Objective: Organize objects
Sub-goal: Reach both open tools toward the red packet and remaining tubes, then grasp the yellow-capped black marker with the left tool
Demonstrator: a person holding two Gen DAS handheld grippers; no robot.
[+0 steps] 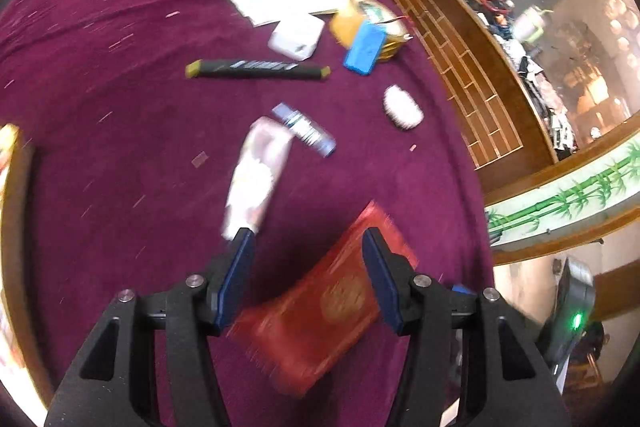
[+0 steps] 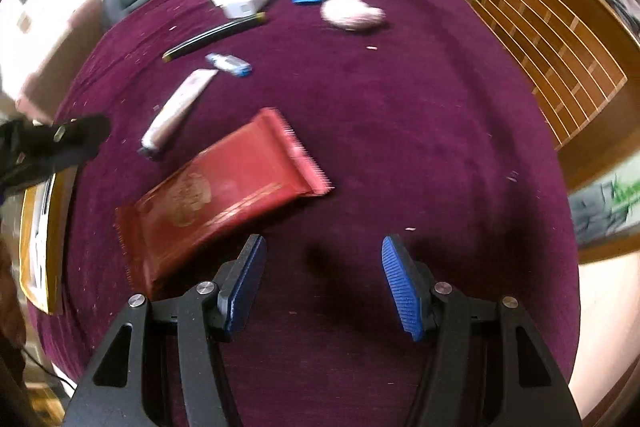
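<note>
1. Left wrist view: left gripper (image 1: 308,277) wide open, holding nothing; red packet (image 1: 320,303) lies flat on the maroon cloth (image 1: 120,107) under and between its fingers.
2. Right gripper (image 2: 322,281) also wide open, empty; packet sits up-left of it, just beside the left finger.
3. Packet's long axis runs diagonal, lower-left to upper-right; left gripper is nearer.
4. Gold round emblem on the packet; any writing is blurred, unreadable.

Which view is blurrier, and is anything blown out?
Left wrist view: red packet between the open left gripper fingers is heavily motion-smeared. Right wrist view: milder blur; window area at upper left overexposed; open right gripper sharp.
</note>
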